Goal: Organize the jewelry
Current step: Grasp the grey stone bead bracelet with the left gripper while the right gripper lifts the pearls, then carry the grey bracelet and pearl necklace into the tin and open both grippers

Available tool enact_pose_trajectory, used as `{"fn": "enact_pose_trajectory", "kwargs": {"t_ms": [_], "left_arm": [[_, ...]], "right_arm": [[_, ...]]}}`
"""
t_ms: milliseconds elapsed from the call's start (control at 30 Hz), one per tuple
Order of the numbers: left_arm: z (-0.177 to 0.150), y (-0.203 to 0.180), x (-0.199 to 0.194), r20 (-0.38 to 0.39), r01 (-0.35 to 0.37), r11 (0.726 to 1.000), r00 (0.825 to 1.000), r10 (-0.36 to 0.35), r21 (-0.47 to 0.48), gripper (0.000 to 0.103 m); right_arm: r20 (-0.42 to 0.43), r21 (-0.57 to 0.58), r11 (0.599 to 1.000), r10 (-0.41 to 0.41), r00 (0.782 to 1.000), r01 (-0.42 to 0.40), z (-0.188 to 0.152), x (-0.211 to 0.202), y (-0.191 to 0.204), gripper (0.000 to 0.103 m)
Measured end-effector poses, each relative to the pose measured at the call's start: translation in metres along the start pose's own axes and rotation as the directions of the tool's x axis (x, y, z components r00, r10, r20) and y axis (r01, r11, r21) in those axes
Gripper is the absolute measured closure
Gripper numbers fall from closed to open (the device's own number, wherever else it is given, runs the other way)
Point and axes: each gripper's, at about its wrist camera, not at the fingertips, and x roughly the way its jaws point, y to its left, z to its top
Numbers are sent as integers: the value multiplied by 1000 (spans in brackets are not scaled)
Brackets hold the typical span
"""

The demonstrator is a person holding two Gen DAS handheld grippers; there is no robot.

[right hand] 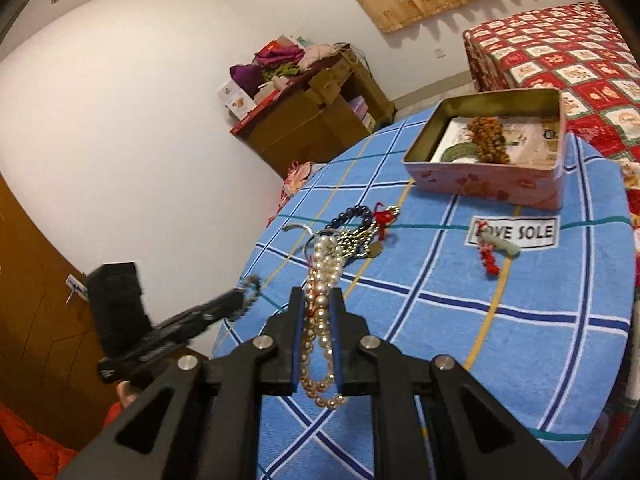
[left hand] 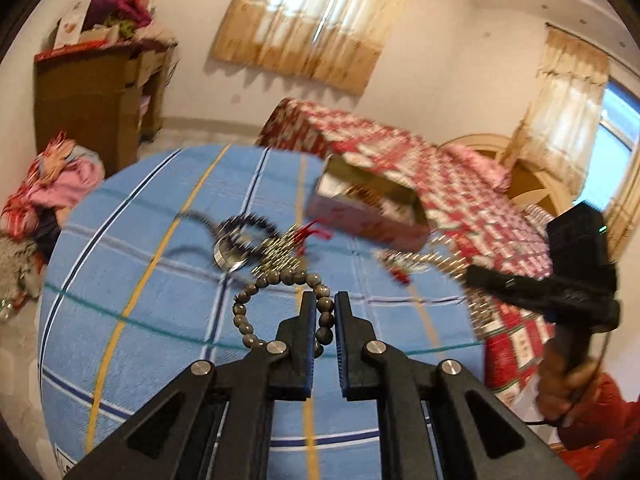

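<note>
My left gripper (left hand: 325, 299) is shut on a grey bead bracelet (left hand: 256, 292) and holds it above the blue checked tablecloth (left hand: 160, 280). My right gripper (right hand: 318, 295) is shut on a pearl necklace (right hand: 325, 272), whose loops hang between the fingers. A heap of jewelry (right hand: 352, 232) with dark blue beads, a metal chain and a red tassel lies mid-table. A red cord with a jade pendant (right hand: 496, 246) lies by the "LOVE SOLE" label. The open pink tin (right hand: 488, 184) at the far edge holds brown beads (right hand: 486, 140).
A bed with a red patterned cover (right hand: 560, 52) stands beyond the table. A brown cabinet piled with clothes (right hand: 312, 108) stands by the wall. The round table's edge (right hand: 240, 280) drops off at the left. The left gripper also shows in the right wrist view (right hand: 240, 300).
</note>
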Motion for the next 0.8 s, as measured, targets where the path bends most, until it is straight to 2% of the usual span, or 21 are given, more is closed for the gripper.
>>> {"fn": "enact_pose_trajectory", "kwargs": {"t_ms": [167, 300, 433, 500, 567, 633, 700, 733, 767, 800], "left_arm": [[24, -20, 8, 30, 45, 998, 998, -47, 47, 95], [50, -40, 25, 51, 76, 991, 995, -82, 114, 95], [85, -56, 65, 63, 100, 985, 992, -110, 143, 95], [94, -60, 86, 52, 75, 985, 995, -84, 157, 95], [100, -59, 99, 27, 110, 986, 993, -114, 125, 95], [99, -59, 104, 28, 133, 983, 990, -137, 126, 95], [95, -62, 107, 29, 126, 980, 991, -132, 153, 95], [94, -61, 110, 22, 127, 980, 991, -132, 156, 95], [92, -60, 112, 15, 134, 979, 990, -138, 153, 95], [90, -58, 114, 8, 142, 979, 989, -145, 146, 95]], "right_arm": [[70, -8, 999, -33, 997, 34, 17, -25, -9, 89], [160, -1, 998, -69, 985, 70, 51, -50, -24, 89], [233, -1, 993, -114, 966, 118, 89, -53, -40, 89], [229, 18, 987, -160, 960, 160, 103, -45, -53, 89], [197, 38, 991, -133, 971, 128, 105, -40, -61, 89], [143, 17, 988, -153, 978, 152, 95, -36, -62, 85], [68, -27, 975, -220, 973, 222, 74, -26, -64, 56], [33, -41, 968, -246, 969, 247, 61, -20, -65, 29], [13, -53, 963, -262, 965, 263, 48, -13, -66, 24], [-7, -64, 959, -276, 961, 275, 39, -7, -68, 24]]}}
